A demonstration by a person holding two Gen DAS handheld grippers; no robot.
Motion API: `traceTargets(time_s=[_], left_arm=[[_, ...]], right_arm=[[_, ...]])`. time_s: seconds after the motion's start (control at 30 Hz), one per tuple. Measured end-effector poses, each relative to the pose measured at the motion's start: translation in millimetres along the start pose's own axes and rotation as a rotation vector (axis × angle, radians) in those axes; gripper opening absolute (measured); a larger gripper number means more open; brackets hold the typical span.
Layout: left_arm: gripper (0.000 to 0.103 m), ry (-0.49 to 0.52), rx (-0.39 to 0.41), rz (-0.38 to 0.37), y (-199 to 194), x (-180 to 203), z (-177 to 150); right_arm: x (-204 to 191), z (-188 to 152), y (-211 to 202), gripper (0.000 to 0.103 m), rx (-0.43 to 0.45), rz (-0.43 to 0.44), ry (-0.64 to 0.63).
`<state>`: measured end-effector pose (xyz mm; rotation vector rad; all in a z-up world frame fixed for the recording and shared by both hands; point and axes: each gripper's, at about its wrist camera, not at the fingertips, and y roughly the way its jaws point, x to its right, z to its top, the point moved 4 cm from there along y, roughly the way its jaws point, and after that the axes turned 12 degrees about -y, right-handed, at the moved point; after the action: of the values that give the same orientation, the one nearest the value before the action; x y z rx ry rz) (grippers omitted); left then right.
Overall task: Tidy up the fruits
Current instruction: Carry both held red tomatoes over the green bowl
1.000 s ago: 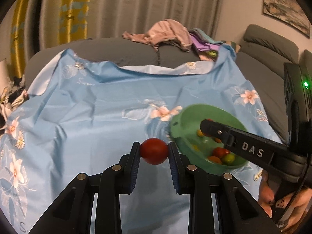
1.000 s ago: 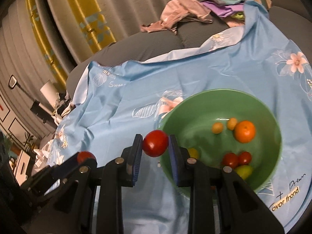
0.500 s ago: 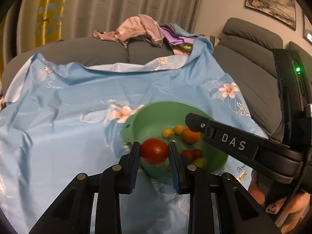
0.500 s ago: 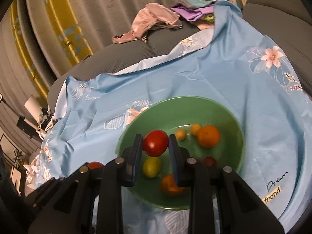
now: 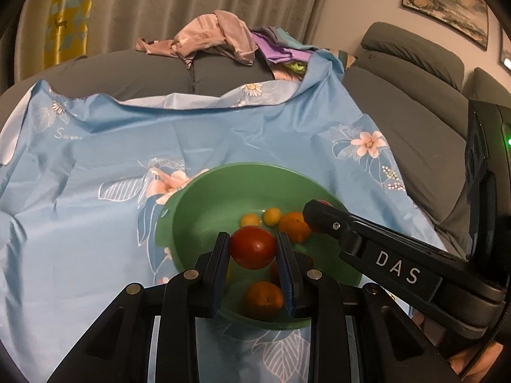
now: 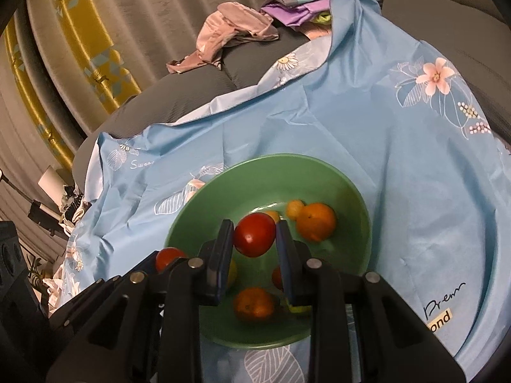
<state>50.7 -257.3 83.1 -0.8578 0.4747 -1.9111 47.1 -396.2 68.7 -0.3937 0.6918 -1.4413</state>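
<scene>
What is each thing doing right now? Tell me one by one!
left gripper: shut on a red tomato, over the bowl
right gripper: shut on another red tomato, over the bowl
green bowl: upright, holding oranges and small fruit
blue cloth: spread out, wrinkled

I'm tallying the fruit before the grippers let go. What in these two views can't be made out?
- Left wrist view: a reddish fruit in the green bowl sits behind the left gripper and its tomato; kind unclear.
- Right wrist view: a yellow-green fruit is mostly covered by the right gripper holding its own tomato.
- Exact fruit count: uncertain in both views.
</scene>
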Motion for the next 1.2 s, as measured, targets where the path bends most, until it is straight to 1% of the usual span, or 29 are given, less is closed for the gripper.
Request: traceTargets(time_s=[0.37, 0.83, 1.2], left_arm=[[0.029, -0.007, -0.045, 0.022, 19, 3, -5], [0.029, -0.014, -0.089, 0.031, 31, 2, -10], [0.029, 0.004, -0.097, 0.043, 34, 4, -12]], right_arm=[[13, -4, 12, 0.029, -0.047, -0.008, 0.03], [22, -8, 24, 0.029, -0.101, -0.037, 0.04], [24, -9, 32, 0.029, -0.129, -0.056, 0.037]])
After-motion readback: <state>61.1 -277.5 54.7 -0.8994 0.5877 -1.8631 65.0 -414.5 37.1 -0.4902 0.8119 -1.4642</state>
